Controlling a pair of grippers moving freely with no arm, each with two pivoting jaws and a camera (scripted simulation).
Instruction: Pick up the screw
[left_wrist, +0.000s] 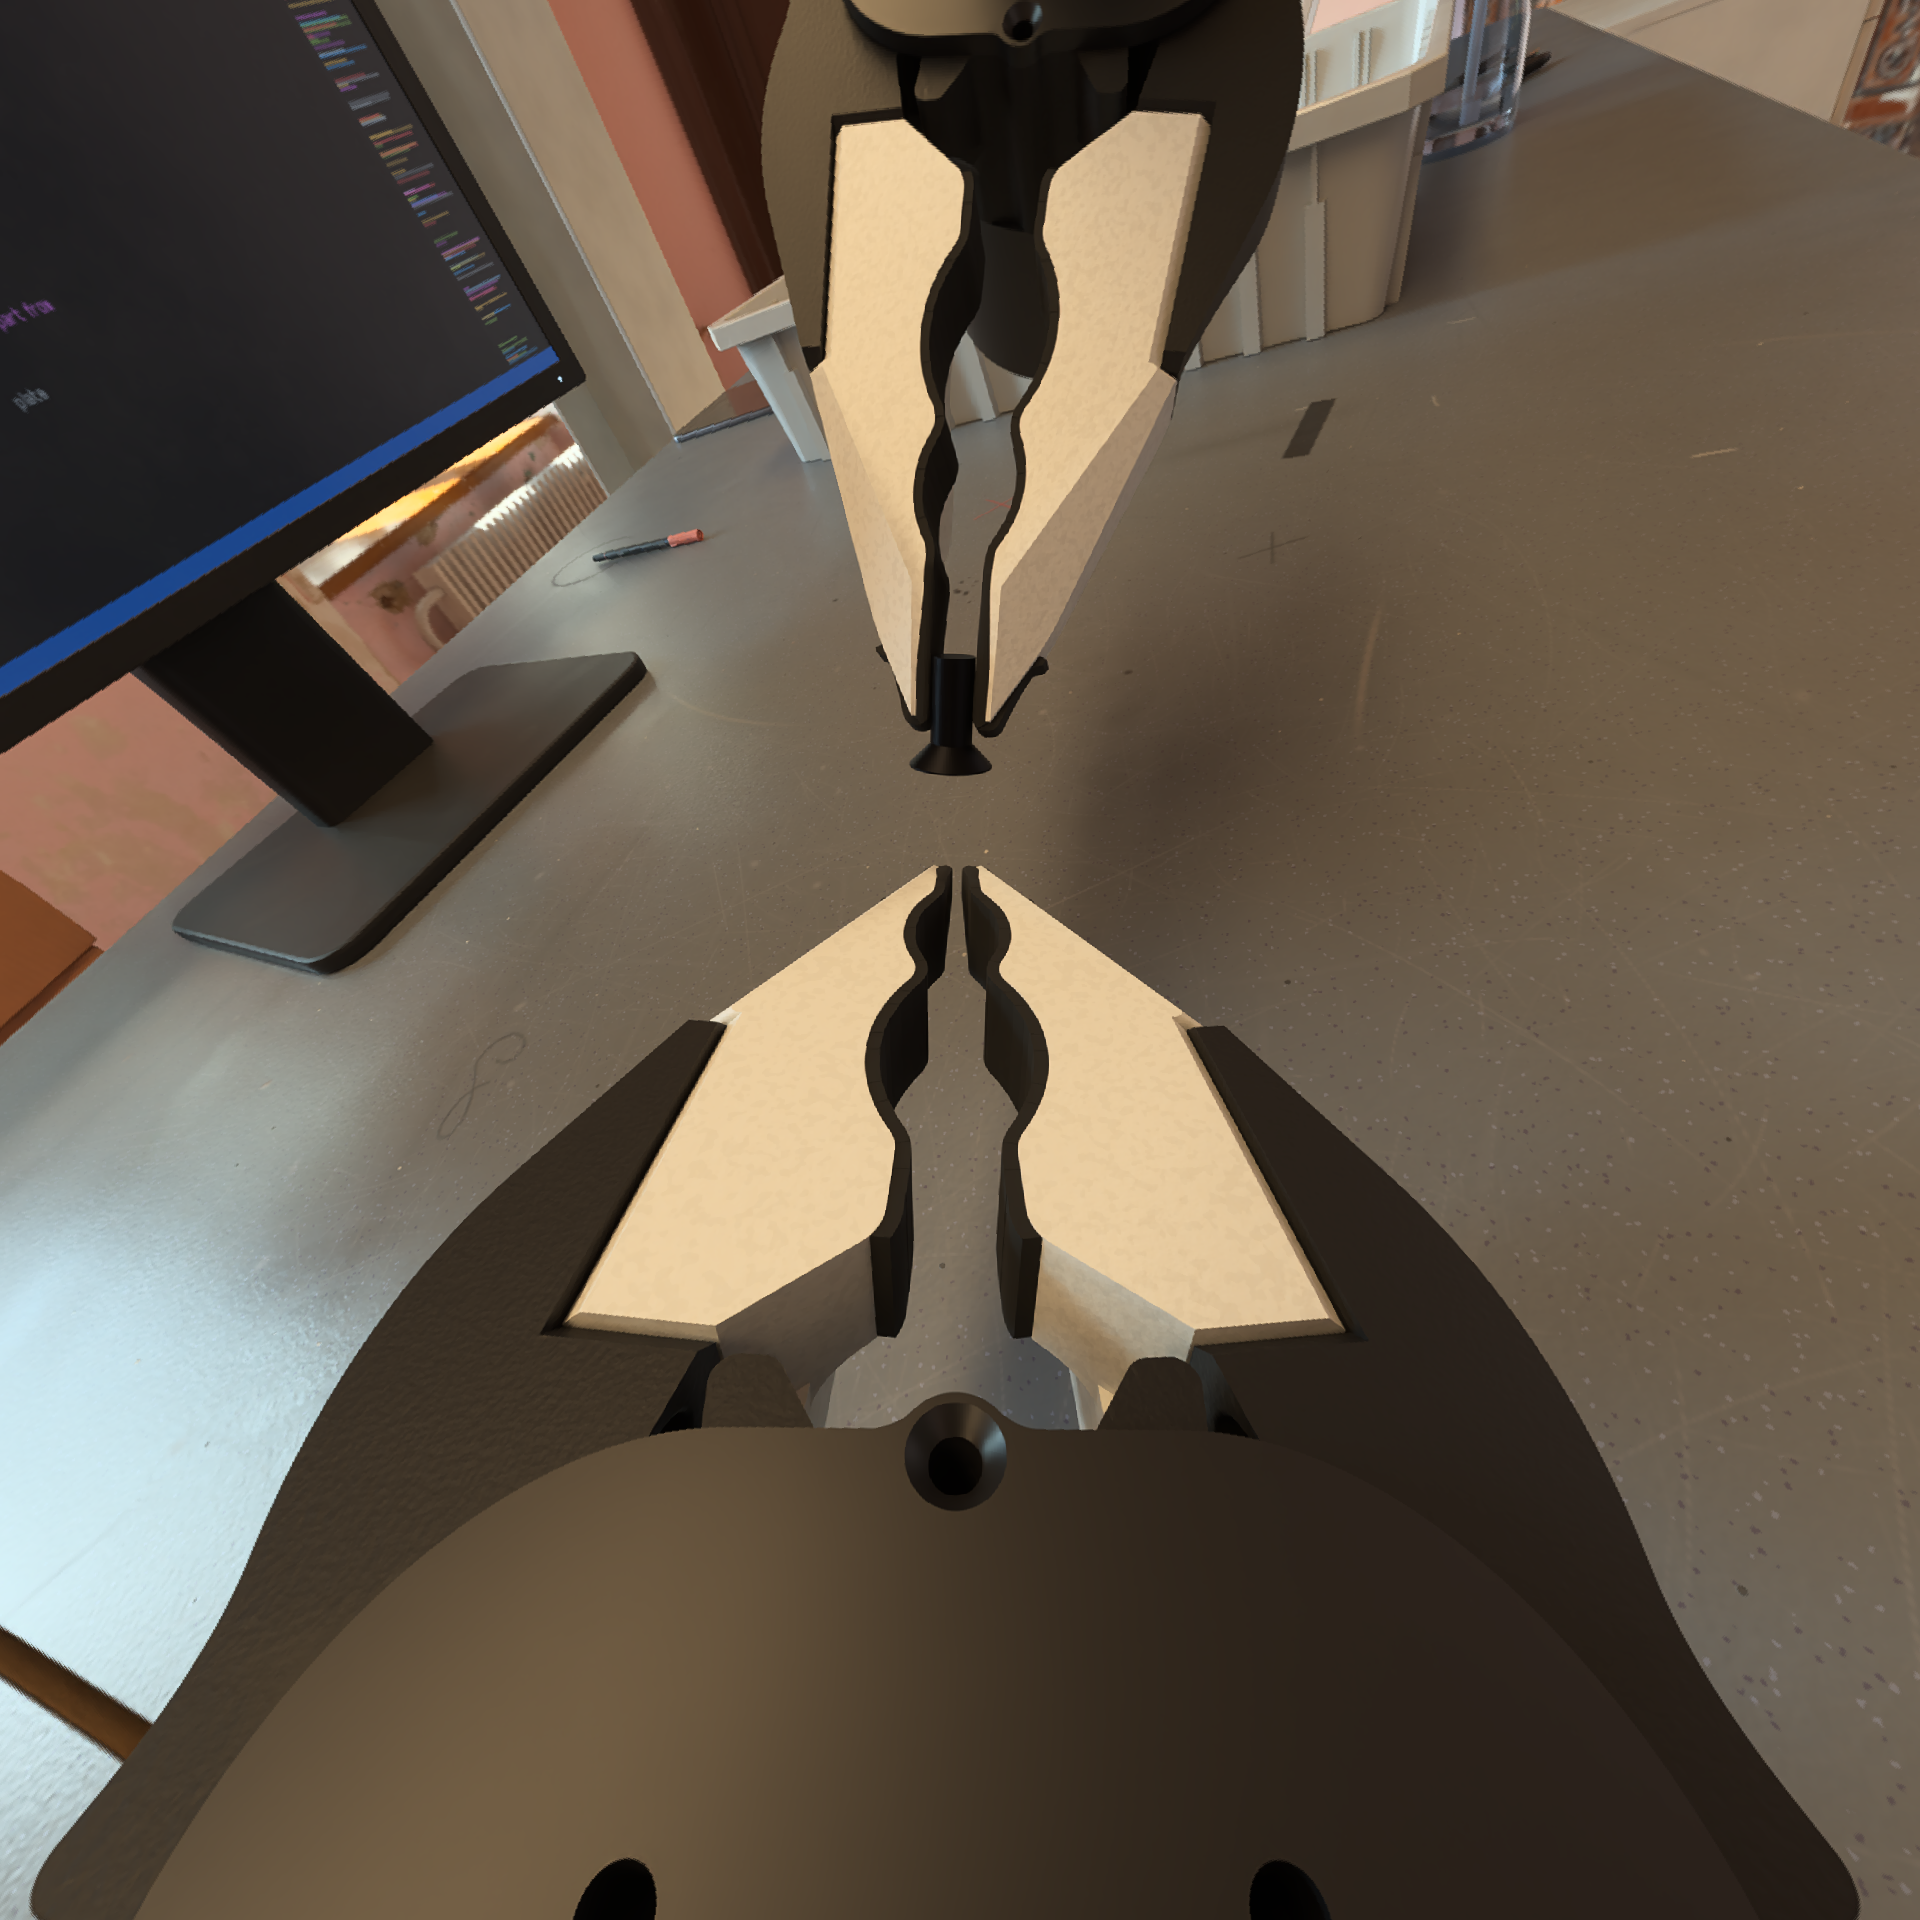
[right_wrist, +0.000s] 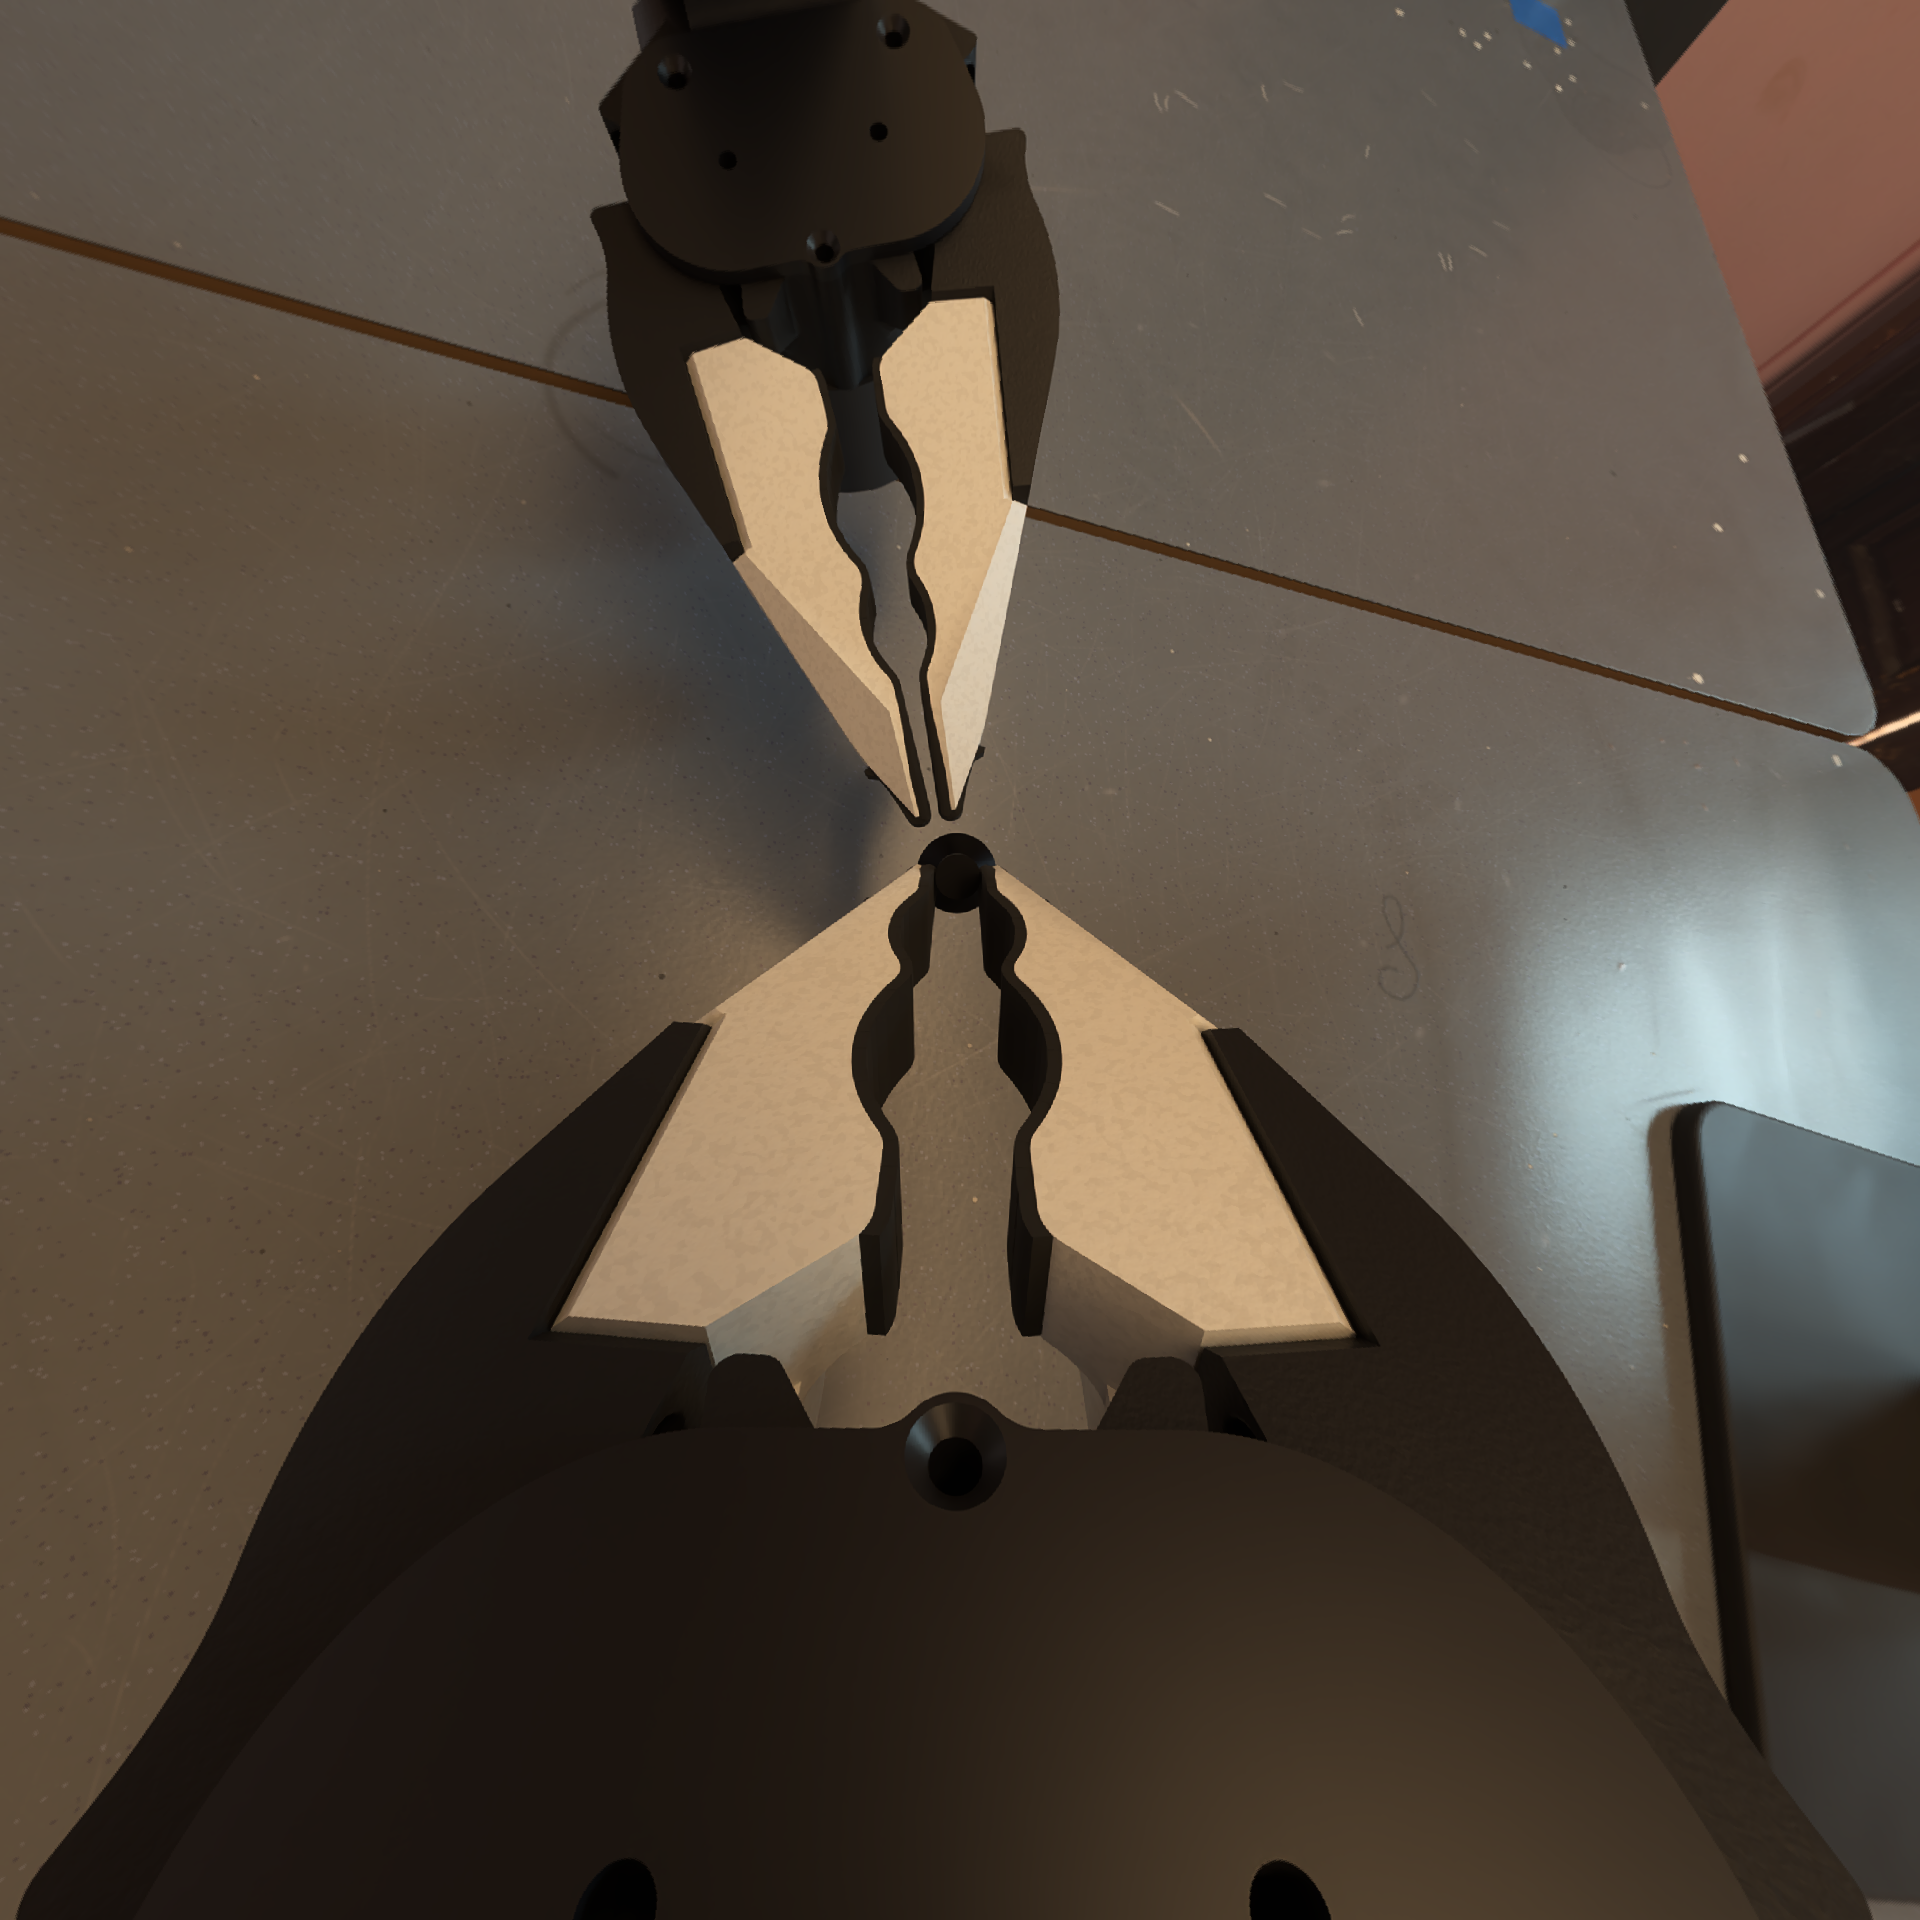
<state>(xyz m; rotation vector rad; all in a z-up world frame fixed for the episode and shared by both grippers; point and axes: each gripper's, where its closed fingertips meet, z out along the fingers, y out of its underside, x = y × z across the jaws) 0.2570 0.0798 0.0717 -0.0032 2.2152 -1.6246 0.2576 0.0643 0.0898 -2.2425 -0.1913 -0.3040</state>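
The screw is small and black, and part of its stem is hidden between the tips of the right tool. Its wide flat head points down at the grey surface, but I cannot tell if the head touches it. In the right wrist view only the round end of the screw shows, and the rest is hidden. The right tool is pinched onto the screw. The left tool has its tips almost together with nothing between them, and it points at the screw from just beside it. In the right wrist view the left tool looks the same, tips nearly closed. Both tools have pale, grainy fingers with wavy dark inner edges and smooth dark bodies. The surface is speckled and scratched. A monitor is cut off at the left edge, on a flat dark stand. A thin pen lies far back.
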